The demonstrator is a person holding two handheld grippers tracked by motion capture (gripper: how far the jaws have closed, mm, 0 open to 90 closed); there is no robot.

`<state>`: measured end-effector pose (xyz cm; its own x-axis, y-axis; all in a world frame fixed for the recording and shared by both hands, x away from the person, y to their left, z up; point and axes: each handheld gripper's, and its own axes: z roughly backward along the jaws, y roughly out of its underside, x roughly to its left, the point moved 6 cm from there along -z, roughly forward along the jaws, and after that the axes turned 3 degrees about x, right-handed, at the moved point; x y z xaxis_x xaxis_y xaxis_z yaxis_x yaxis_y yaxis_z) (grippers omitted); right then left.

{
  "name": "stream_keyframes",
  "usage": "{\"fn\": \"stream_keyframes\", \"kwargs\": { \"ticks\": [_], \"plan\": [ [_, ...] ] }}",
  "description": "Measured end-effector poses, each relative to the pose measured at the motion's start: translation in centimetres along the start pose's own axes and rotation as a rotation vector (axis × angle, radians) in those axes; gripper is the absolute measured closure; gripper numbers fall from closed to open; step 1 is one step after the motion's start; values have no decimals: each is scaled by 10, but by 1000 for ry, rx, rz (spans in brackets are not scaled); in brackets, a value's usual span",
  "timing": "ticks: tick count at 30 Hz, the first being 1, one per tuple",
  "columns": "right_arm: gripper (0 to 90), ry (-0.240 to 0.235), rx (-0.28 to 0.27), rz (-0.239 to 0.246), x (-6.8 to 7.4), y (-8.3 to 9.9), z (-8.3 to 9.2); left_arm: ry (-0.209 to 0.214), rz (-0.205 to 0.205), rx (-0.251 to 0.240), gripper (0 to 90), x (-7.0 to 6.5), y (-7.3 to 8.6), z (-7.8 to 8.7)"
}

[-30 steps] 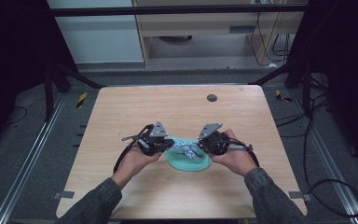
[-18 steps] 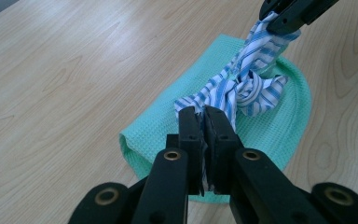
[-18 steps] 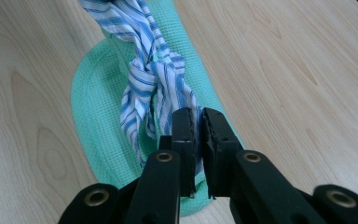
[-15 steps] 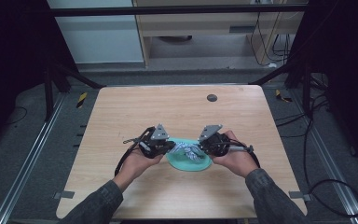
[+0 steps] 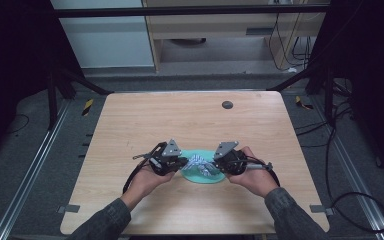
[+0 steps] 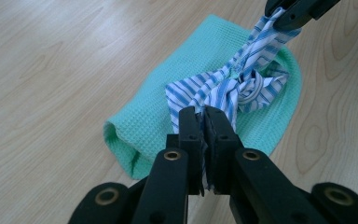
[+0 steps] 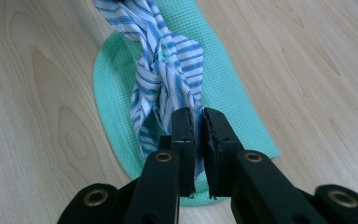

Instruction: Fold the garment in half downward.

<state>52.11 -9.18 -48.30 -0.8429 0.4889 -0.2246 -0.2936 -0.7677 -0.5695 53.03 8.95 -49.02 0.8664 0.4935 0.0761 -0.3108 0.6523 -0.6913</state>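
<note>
Over a green waffle-weave cloth point(image 5: 203, 172) lying at the near middle of the wooden table point(image 5: 130, 125), the left gripper point(image 6: 204, 116) and the right gripper point(image 7: 196, 119), tips angled toward each other, each pinch an end of the knotted blue-and-white striped cloth point(image 6: 233, 84), jaws clamped tight.

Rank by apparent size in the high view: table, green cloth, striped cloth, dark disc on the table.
1. table
2. green cloth
3. striped cloth
4. dark disc
The disc lies farther from the camera, but the gap to the striped cloth looks clear enough.
</note>
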Motion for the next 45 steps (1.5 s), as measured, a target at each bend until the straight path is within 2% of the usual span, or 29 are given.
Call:
{"fn": "stream_keyframes", "kwargs": {
  "ticks": [14,16,20,21,26,27,28,33,34,36,38,40,45],
  "plan": [
    [817,-22,4,7,16,8,-1,17,-7,2,854,-8,13,-1],
    [813,-26,7,8,17,9,-1,-8,-7,-5,772,-7,15,-1],
    [800,-28,6,1,19,12,-1,-24,4,-20,571,-8,20,-3],
    [786,-30,4,3,19,12,0,-16,6,-19,529,-8,21,-3],
    [716,-36,7,-9,23,16,-1,24,-9,-29,550,-16,25,-3],
    [716,-36,7,-9,23,16,-1,24,-9,-29,564,-16,25,-3],
    [678,-38,6,-17,26,17,-3,25,-35,-16,566,-18,26,-3],
    [573,-39,10,-36,26,17,-4,18,-46,-21,626,-19,26,-4],
    [580,-38,17,-48,26,18,-5,18,-53,-16,674,-19,27,-4],
    [600,-43,17,-45,27,18,-6,19,-58,-17,703,-20,28,-4],
    [680,-45,13,-39,27,18,-5,23,-58,-18,755,-21,29,-4],
    [708,-48,11,-34,29,19,-4,21,-70,-8,799,-21,30,-4],
    [800,-52,5,-19,34,20,-4,21,-76,3,830,-23,31,-3]
  ]
}}
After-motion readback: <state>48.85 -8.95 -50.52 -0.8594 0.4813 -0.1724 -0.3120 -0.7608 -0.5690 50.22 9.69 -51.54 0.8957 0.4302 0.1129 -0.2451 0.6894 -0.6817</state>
